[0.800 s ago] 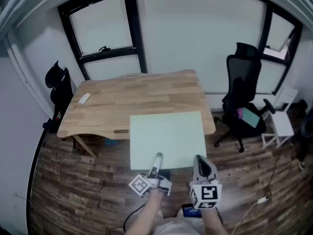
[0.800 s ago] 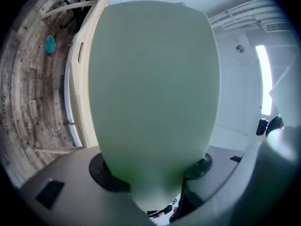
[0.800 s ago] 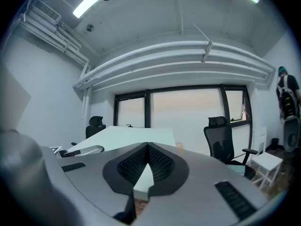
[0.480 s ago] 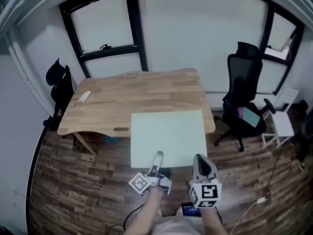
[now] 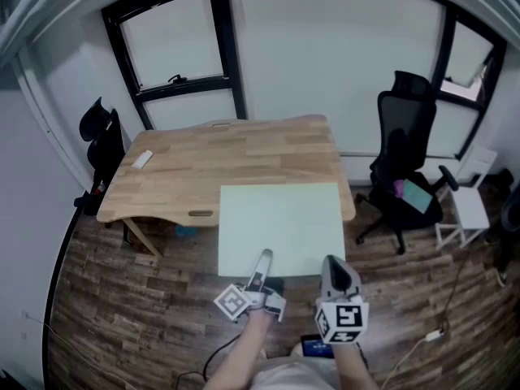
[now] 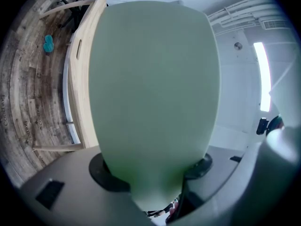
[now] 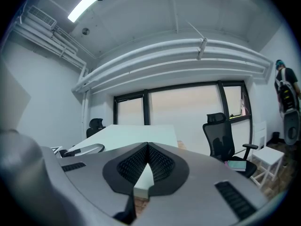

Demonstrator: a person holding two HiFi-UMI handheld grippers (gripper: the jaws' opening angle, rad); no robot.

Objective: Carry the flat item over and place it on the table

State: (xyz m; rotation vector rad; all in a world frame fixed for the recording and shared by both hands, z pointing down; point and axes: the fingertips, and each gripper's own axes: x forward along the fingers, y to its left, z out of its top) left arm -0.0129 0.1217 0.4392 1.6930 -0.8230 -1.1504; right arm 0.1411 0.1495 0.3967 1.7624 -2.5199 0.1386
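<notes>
Head view, board: a pale green board [image 5: 280, 226] lies level. Its far part is over the near right part of the wooden table [image 5: 211, 165] and its near part juts out above the floor. Whether it touches the tabletop I cannot tell.
Head view, grippers: the left gripper [image 5: 264, 260] and the right gripper [image 5: 331, 265] meet the board's near edge side by side.
Left gripper view, jaws: clamped on the board, which fills the middle; the table's edge runs along its left.
Right gripper view, jaws: closed on the board's edge, with a pale strip pinched between them; a black office chair [image 7: 221, 135] stands to the right.
</notes>
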